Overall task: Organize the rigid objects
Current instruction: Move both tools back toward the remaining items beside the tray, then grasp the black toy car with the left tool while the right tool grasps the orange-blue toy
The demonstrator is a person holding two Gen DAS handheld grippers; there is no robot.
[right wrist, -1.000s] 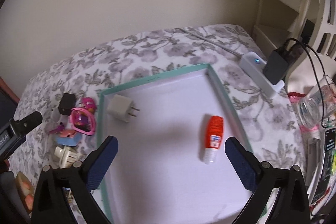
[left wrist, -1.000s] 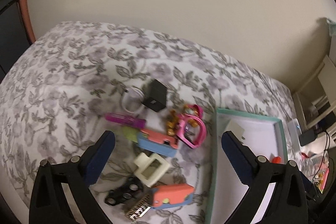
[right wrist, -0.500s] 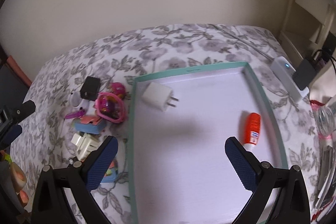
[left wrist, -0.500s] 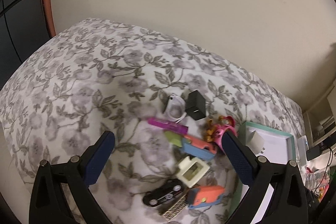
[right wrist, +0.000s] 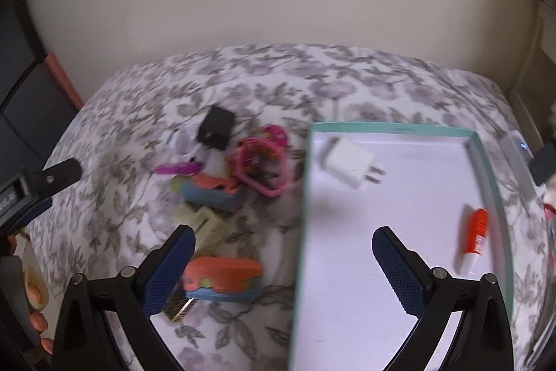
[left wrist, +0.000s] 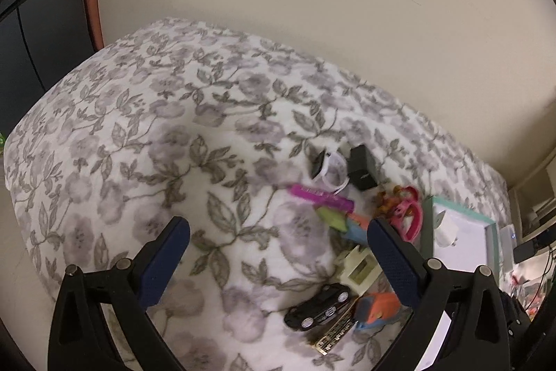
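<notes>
A heap of small objects lies on the floral bedspread: a black cube (right wrist: pixel 216 127), pink glasses (right wrist: pixel 260 170), a magenta stick (left wrist: pixel 323 196), a cream box (left wrist: pixel 359 269), a black toy car (left wrist: pixel 318 306) and two orange-and-blue toys (right wrist: pixel 222 279). To its right stands a teal-rimmed white tray (right wrist: pixel 490 172) holding a white charger (right wrist: pixel 351 162) and an orange-capped tube (right wrist: pixel 474 240). My left gripper (left wrist: pixel 278 261) hangs open above bare bedspread left of the heap. My right gripper (right wrist: pixel 283 270) is open over the tray's left rim.
A beige wall runs behind the bed. A white power strip (right wrist: pixel 517 162) with a black plug sits right of the tray, beside shelves and cables. Dark furniture with an orange edge (left wrist: pixel 91 6) stands at the left. A hand (right wrist: pixel 34 298) holds the left gripper.
The left gripper has pulled back and swung left, so the heap now sits to its right. The right gripper has swung left from the tray's middle to its left rim.
</notes>
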